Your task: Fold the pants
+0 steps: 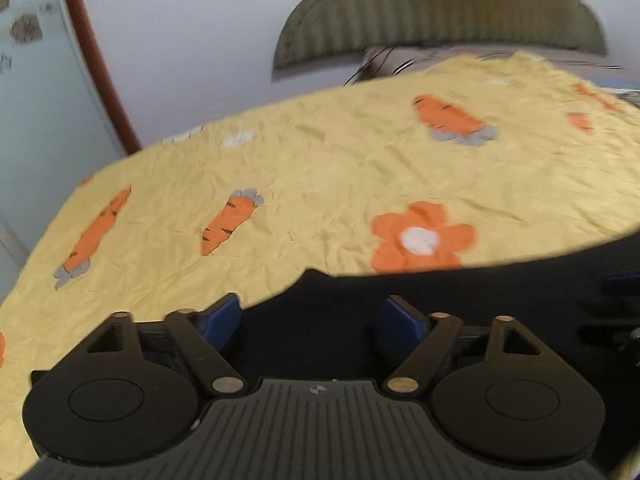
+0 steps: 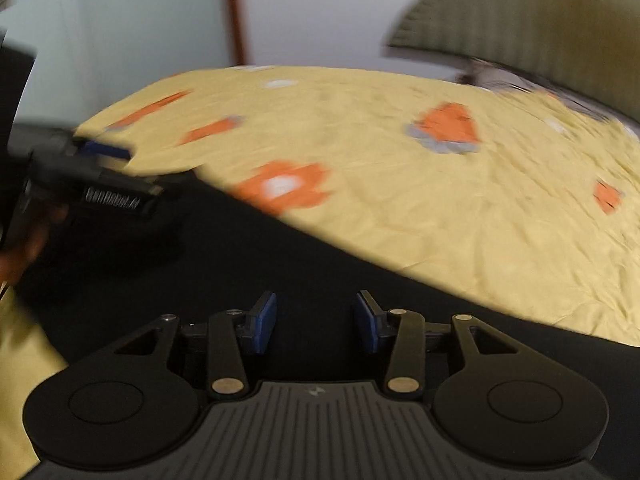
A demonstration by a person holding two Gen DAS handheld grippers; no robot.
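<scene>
While tilted downward: both claws (open).

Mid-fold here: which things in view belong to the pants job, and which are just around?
For the job:
- black pants
- left hand-held gripper, open, nothing between its pads
- right hand-held gripper, open, nothing between its pads

Just around:
- yellow carrot-print sheet under the pants
- green striped headboard

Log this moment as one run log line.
left gripper: open, empty | right gripper: open, empty | black pants: on yellow sheet
</scene>
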